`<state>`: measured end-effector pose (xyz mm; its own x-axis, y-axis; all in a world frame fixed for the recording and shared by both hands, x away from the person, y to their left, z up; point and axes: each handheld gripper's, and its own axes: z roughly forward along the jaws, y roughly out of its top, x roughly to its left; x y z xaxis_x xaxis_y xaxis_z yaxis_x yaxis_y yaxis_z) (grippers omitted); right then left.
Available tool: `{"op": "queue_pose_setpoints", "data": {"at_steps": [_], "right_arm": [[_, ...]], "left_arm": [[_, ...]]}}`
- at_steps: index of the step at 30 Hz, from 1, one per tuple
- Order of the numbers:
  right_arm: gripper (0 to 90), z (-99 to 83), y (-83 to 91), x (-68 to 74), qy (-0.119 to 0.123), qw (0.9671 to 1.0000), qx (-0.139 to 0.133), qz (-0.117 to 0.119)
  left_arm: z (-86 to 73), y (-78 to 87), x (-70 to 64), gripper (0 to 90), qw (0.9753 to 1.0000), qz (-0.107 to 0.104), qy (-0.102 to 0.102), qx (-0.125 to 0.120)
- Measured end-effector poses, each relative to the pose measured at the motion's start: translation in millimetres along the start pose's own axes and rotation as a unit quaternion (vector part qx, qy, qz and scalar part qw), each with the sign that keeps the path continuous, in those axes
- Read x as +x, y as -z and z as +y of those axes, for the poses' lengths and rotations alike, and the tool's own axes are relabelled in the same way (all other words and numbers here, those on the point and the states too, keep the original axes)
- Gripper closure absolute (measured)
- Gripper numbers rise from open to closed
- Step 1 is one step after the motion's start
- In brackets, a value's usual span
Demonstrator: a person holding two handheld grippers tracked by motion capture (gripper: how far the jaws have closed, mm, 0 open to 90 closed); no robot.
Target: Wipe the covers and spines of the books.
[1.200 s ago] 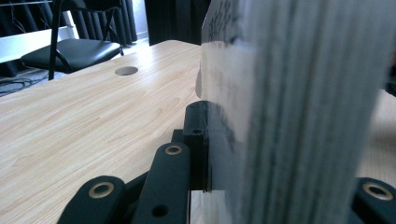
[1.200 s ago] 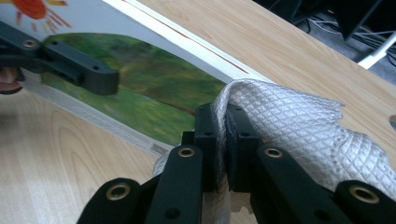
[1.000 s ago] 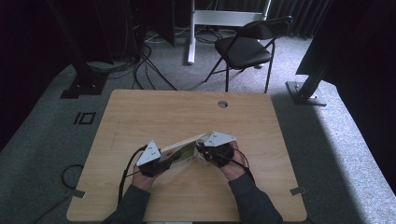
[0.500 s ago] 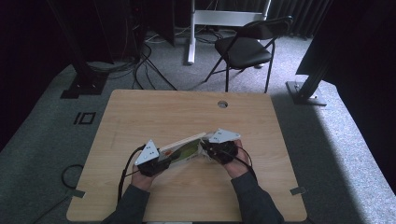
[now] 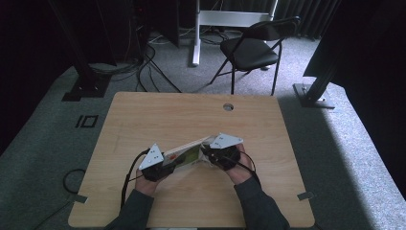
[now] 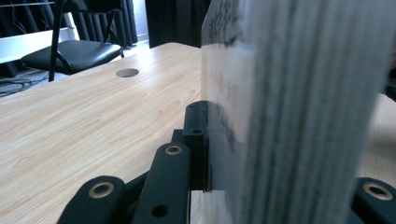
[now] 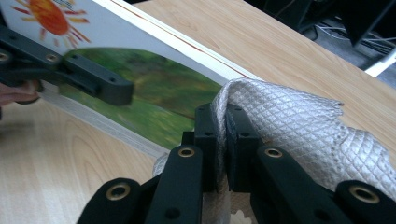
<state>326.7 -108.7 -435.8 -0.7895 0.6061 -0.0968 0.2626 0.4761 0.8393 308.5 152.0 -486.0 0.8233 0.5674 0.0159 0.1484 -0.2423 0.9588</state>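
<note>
From the high view I see both of my hands low over the near middle of the table, with a picture book spanning the gap between them. My left tongs grip the book's near-left end — in the left gripper view the left jaw presses flat against a printed page and the thick, blurred block of pages stands upright between the jaws, so the tongs are held apart only by the book's thickness. My right tongs are closed nearly all the way on a fold of silvery quilted cloth; the right gripper view shows the two jaws pinching the fabric with almost no gap, the rest of the cloth bunching out to the right and lying against the book's edge. In that same view the book's cover carries an orange sun on white and a green hill, and the left tongs' jaw crosses the cover at upper left. The book sits tilted, its right end raised toward the right tongs. A round hole lies at the table's far edge, and a black folding chair stands on the grey carpet beyond it.
</note>
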Motion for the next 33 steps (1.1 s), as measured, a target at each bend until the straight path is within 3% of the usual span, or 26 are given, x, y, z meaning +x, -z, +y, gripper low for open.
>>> {"op": "queue_pose_setpoints", "data": {"at_steps": [33], "right_arm": [[84.9, 20.9, -5.1, 24.8, 0.023, 0.9976, -0.021, 0.062]], "left_arm": [[-2.0, -3.6, -1.7, 78.1, 0.9999, 0.011, -0.004, 0.010]]}}
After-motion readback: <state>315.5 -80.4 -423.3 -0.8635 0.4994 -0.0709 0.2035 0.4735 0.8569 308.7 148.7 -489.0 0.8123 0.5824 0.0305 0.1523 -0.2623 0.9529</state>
